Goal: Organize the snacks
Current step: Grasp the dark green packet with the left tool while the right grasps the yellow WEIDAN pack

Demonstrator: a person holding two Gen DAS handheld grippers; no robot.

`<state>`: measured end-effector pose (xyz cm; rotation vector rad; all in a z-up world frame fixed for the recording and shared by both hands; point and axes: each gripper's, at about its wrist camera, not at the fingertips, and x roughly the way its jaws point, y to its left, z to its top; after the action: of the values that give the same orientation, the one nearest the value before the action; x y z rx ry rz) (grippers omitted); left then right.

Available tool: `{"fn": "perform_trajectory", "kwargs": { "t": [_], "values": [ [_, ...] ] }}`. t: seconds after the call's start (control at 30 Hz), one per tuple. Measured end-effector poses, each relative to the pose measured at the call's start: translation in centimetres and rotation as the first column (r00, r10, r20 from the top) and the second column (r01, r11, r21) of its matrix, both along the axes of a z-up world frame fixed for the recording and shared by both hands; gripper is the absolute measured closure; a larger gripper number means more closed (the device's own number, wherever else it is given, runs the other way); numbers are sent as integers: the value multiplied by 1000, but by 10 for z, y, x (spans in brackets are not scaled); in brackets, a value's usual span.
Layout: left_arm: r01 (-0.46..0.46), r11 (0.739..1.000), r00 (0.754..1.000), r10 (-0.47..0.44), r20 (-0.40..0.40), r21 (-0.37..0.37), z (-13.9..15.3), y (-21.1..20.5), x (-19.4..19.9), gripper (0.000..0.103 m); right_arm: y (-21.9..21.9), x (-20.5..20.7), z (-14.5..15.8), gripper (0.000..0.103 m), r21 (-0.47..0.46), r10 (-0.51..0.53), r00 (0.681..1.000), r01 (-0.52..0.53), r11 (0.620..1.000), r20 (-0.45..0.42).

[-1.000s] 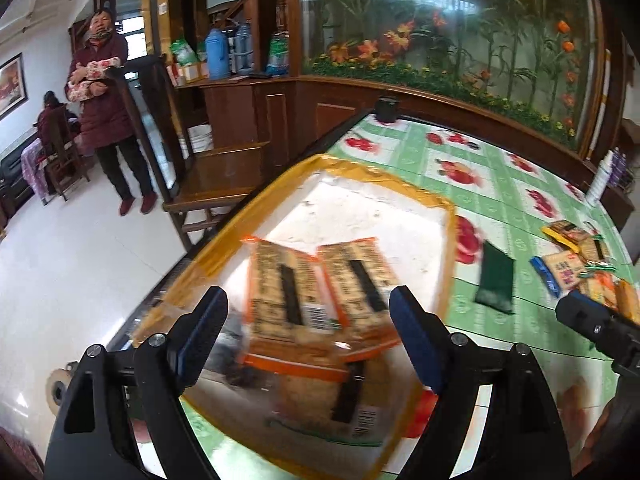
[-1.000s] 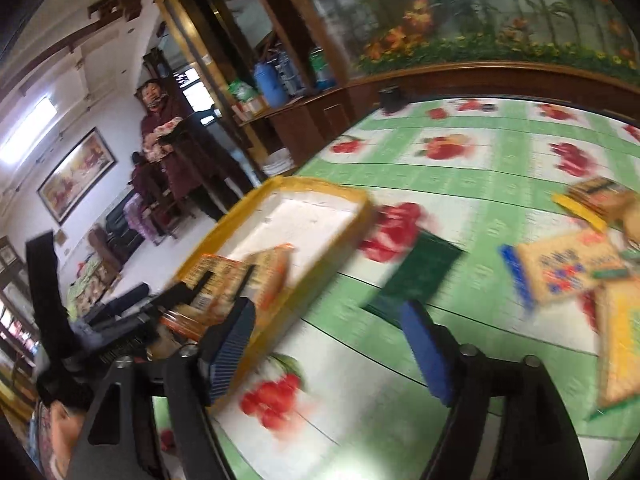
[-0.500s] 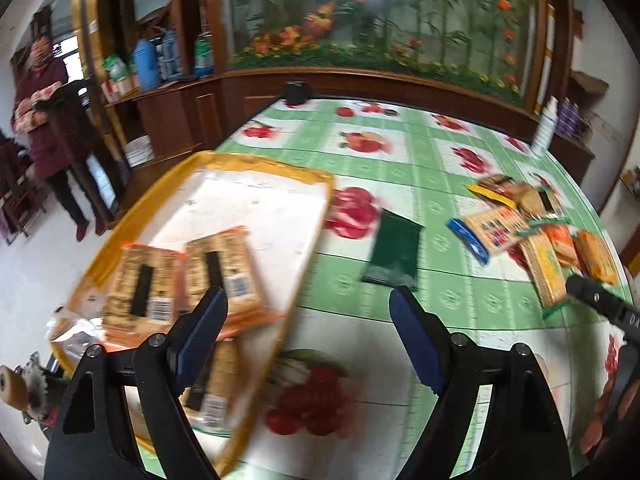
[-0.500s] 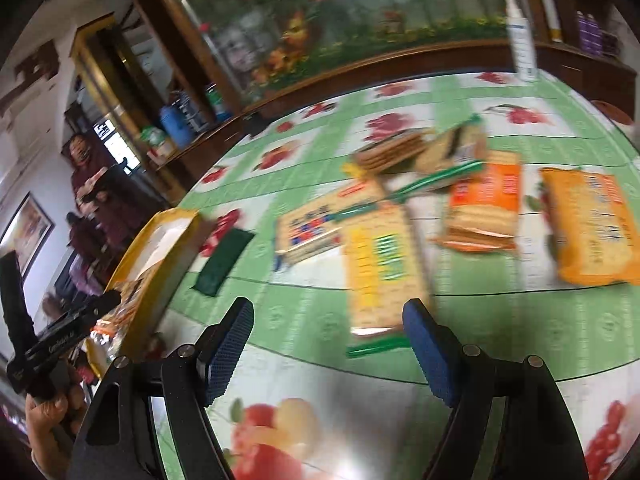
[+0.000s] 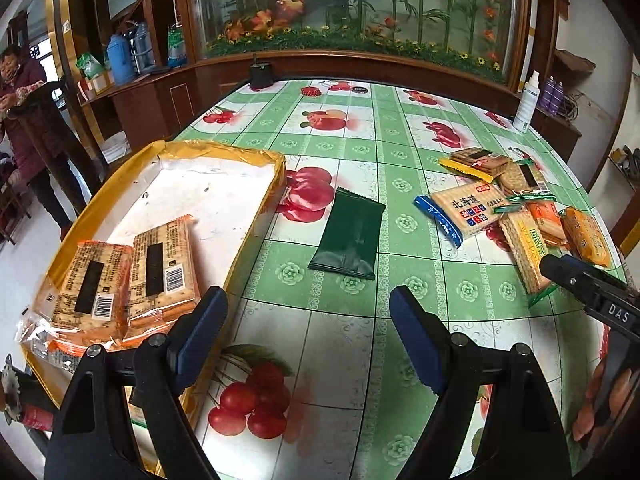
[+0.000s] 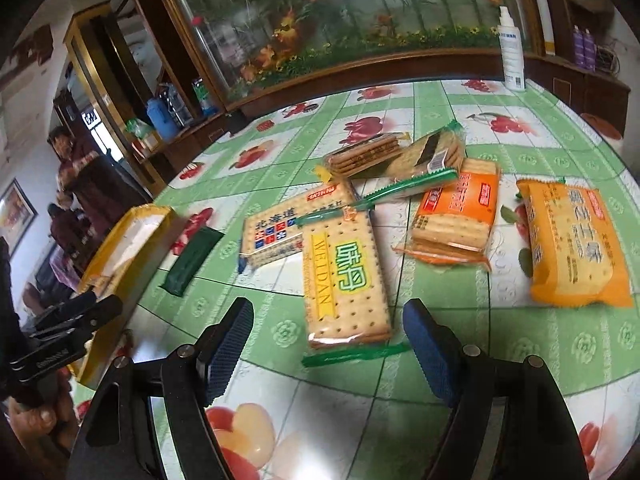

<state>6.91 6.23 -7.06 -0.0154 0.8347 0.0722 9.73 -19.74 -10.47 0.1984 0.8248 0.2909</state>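
Hovering with jaws apart and empty, the right gripper [image 6: 326, 340] is being held just before the green-edged cracker packet [image 6: 344, 276]; the left gripper [image 5: 308, 336], also wide and empty, is being held beside the yellow tray [image 5: 256, 216], whose near corner is being hidden.
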Motion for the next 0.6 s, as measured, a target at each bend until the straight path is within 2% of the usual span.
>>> {"fn": "perform_trajectory", "kwargs": {
  "t": [0.37,0.6],
  "values": [
    [29,999,999,-30,-41,-28,-15,-10,24,20,17,26,-7,24,-101,35,999,-38,994,-33],
    [67,998,995,-67,-78,-4,-26,-23,64,20,19,31,-11,24,-105,38,998,-44,994,-54]
  ]
}}
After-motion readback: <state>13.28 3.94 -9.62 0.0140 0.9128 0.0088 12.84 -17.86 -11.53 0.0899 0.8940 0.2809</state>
